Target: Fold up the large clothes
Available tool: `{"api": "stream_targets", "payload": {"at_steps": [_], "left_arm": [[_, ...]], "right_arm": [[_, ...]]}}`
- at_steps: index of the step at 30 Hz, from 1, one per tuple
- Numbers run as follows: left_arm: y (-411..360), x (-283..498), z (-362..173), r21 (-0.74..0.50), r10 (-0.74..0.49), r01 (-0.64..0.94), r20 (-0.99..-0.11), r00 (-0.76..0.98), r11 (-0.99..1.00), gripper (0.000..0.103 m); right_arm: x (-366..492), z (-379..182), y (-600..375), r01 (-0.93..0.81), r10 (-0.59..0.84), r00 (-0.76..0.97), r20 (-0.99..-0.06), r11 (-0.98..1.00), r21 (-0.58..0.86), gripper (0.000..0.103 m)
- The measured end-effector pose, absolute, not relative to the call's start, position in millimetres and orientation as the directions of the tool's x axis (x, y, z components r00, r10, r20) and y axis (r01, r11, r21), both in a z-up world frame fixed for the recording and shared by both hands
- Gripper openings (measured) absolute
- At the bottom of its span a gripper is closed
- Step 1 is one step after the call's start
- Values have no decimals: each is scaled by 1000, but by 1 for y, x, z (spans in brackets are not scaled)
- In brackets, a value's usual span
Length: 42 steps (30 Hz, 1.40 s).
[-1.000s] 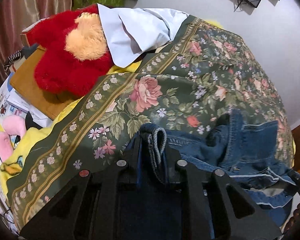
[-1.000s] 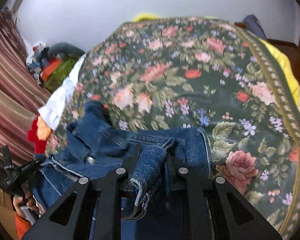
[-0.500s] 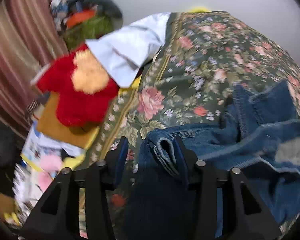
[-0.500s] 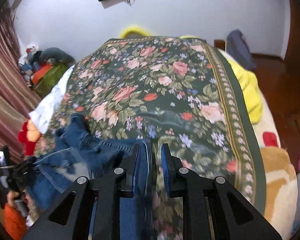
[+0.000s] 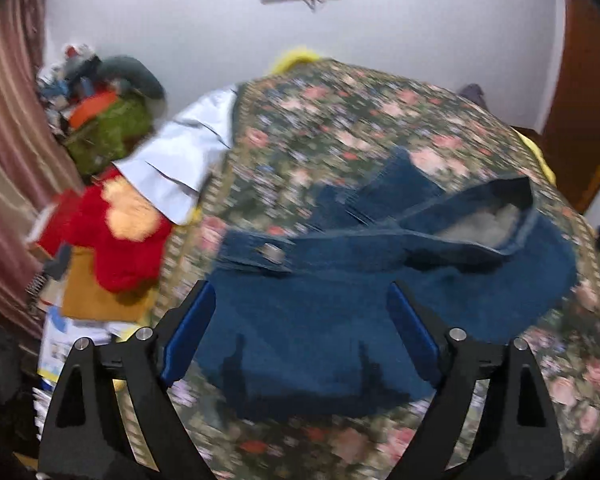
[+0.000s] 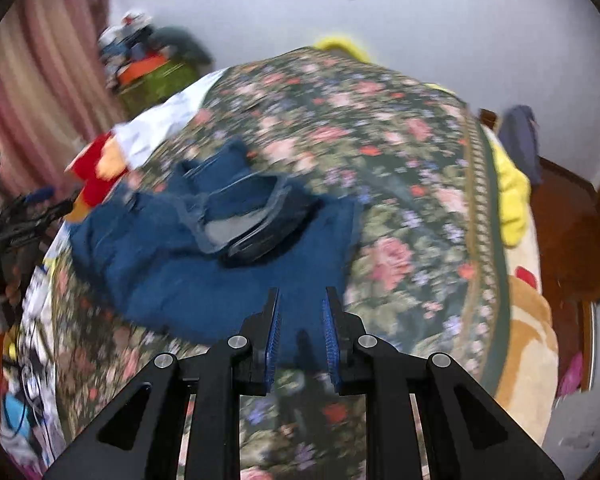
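Note:
A pair of blue jeans (image 5: 320, 320) lies folded over on the flowered bedspread (image 5: 340, 128), waistband and button toward the far side. My left gripper (image 5: 300, 292) is wide open and empty above the near edge of the jeans. In the right wrist view the jeans (image 6: 204, 264) lie ahead and to the left. My right gripper (image 6: 300, 296) is open with a narrow gap and holds nothing, above the jeans' near right corner. Both views are blurred by motion.
A red plush toy (image 5: 112, 232), a white cloth (image 5: 180, 160) and a cluttered pile (image 5: 104, 120) sit left of the bed. A yellow blanket (image 6: 508, 196) lies along the bed's right edge. A wooden door (image 5: 580, 92) is at right.
Both grippers have let go of the jeans and opened. They have pulled back and risen, and the jeans now lie folded on the bedspread.

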<state>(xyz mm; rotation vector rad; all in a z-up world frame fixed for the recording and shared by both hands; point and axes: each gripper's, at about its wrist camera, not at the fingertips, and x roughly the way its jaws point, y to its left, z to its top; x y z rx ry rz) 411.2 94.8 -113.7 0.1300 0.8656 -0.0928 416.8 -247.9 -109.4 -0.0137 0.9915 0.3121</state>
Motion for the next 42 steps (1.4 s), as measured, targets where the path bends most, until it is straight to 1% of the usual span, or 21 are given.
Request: {"api": "stream_targets", "payload": {"at_steps": [3,8,11,15,17,19,20,23,25,27,30,34,37,42], "left_arm": [[80,414,-133,46,-65,166,-796,602,985,88],[58,439,-177,65,-48,196,-850,525,978,88],[56,461,-198,76,-27,188,-871,491,979,88],[67,496,-216,123,51,118,-872,487,985,88],[82,516,-221,169,123,47,-858,499,985,88],[98,531,-222,189,176,-26,-847,502,982,88],[108,536,-223,178,184,-60,-846,500,982,88],[138,545,-221,74,141,-153,-860,491,985,88],[149,540,-210,28,110,-166,-854,508,986,86],[157,525,-191,24,105,-152,-827,552,988,86],[171,500,-161,43,122,-143,-789,602,989,86],[188,471,-137,54,131,-141,-769,625,988,87],[194,452,-139,64,121,-115,-781,613,991,89],[179,424,-174,88,76,-4,-831,551,996,89]], "right_arm": [[414,-122,-224,-318,275,470,-839,939,130,16],[430,-162,-193,-350,306,372,-877,921,173,16],[453,-186,-177,-356,317,311,-896,913,200,16],[495,-199,-165,-370,333,284,-899,903,218,16],[523,-199,-166,-343,323,294,-899,914,216,16],[551,-199,-173,-299,291,334,-896,935,192,16],[564,-197,-178,-279,283,365,-887,942,186,16],[593,-196,-196,-222,261,422,-868,958,180,16],[603,-200,-207,-182,295,397,-869,953,241,16],[597,-194,-210,-175,307,428,-850,951,255,16],[574,-178,-203,-209,250,502,-828,964,164,16],[541,-161,-190,-257,204,530,-823,964,73,16],[518,-149,-179,-295,210,546,-811,954,49,16],[493,-160,-148,-393,297,432,-851,912,119,16]]}}
